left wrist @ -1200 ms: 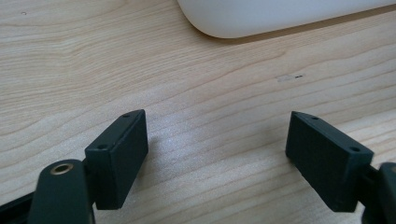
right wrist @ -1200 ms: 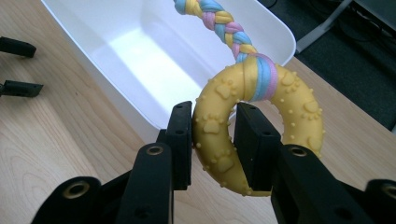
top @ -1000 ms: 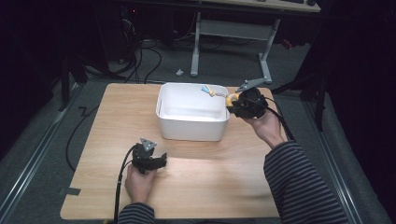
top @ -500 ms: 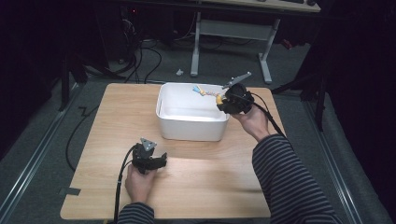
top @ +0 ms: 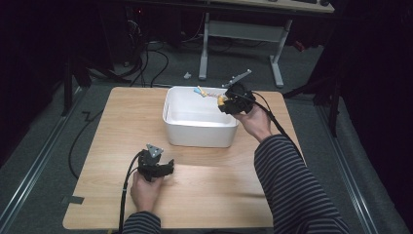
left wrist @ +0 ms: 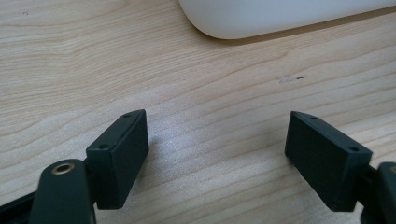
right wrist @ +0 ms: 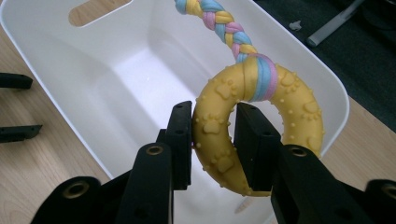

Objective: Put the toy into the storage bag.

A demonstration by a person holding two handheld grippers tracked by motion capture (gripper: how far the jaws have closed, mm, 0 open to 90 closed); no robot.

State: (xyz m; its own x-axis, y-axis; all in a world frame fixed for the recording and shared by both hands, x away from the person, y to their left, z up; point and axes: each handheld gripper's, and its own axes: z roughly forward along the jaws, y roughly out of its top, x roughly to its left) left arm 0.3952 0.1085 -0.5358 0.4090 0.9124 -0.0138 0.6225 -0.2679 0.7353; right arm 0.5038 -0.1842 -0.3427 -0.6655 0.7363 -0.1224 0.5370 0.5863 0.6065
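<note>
Placing step, as I read it: my right gripper (right wrist: 214,140) has its jaws clamped on the rim of a yellow ring toy (right wrist: 261,126), a rubbery dog toy w/ raised paw prints and a pastel braided rope (right wrist: 219,21) knotted through it. From the high view the toy (top: 220,101) hangs at the far right corner of the white bin (top: 181,137), above the rim, rope tail pointing out over the opening. In the right gripper view the ring sits over the bin's interior (right wrist: 140,79), which looks bare; a cut-out handle slot shows in the far wall.

My left gripper (top: 155,168) rests on the wooden table (top: 214,195) near the front edge, just short of the bin; in the left gripper view its jaws stand wide apart w/ nothing between them, bin corner (left wrist: 261,18) ahead.

Next move, my judgement: carry the right hand a bit further inward and lower so ring and rope both clear the rim, then part the jaws. The rope could drape over the edge if let go too early.

Writing: no brand, label or text readable on toy, bin or grippers.
</note>
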